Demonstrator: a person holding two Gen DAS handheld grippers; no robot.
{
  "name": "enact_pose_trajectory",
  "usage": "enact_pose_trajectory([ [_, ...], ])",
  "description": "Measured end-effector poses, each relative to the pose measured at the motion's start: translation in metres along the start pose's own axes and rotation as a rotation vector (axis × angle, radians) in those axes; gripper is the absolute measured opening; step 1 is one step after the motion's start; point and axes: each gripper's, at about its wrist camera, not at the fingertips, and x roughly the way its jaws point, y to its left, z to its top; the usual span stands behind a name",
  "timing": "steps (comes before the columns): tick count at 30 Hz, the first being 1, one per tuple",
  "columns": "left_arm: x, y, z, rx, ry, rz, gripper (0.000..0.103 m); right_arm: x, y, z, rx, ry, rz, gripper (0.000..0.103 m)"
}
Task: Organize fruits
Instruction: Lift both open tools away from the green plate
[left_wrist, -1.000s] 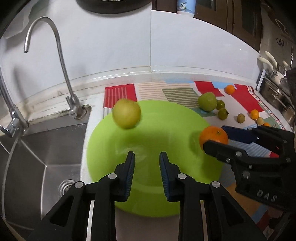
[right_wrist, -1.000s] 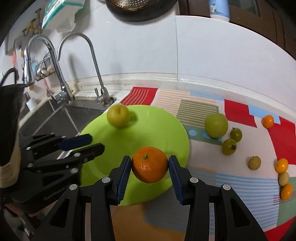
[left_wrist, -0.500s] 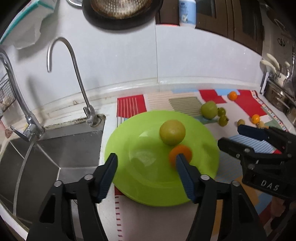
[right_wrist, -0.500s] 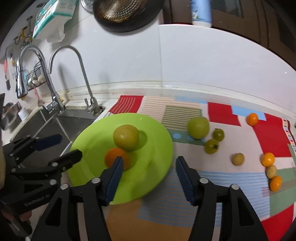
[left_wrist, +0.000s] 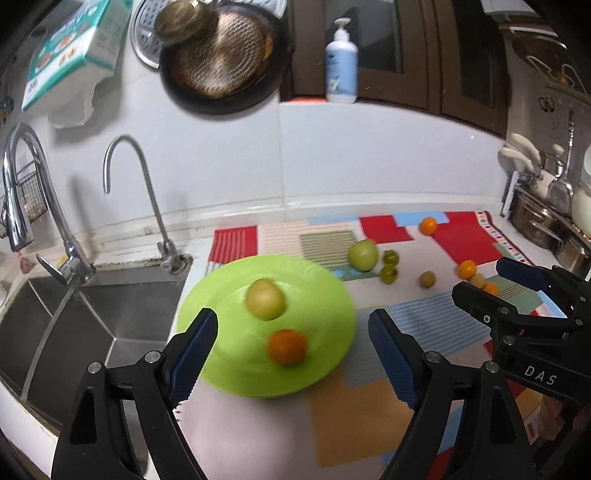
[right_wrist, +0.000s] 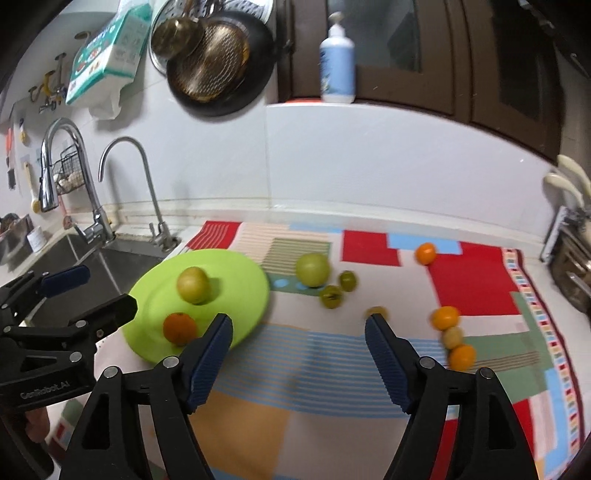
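Left wrist view: left gripper (left_wrist: 291, 325) opening wide, nothing pinched. Lime plate (left_wrist: 221, 373) between the pads, its 9 o'clock rim just beside the sink (left_wrist: 92, 314) edge; patterned mat (left_wrist: 351, 417) bare at 5 o'clock. On the plate a yellowish fruit (left_wrist: 265, 298) and a tangerine (left_wrist: 287, 346), blurred.

Right wrist view: right gripper (right_wrist: 298, 330) likewise opening, empty. Striped mat clear between the pads. Plate at 10 o'clock; green apple (right_wrist: 312, 269) at 12; small orange fruits (right_wrist: 445, 318) at 3.

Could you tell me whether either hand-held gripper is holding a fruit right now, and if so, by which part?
Nothing is held. The left hand-held gripper and right hand-held gripper are both opening with nothing between the jaws; the orange lies on the green plate.
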Motion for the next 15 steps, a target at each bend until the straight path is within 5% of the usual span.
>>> enact_pose_trajectory([
  [15,-0.016,-0.092,0.013,0.067,-0.088,-0.037,0.086,-0.053,-0.081,-0.016,0.029,-0.069,-0.084,0.075],
])
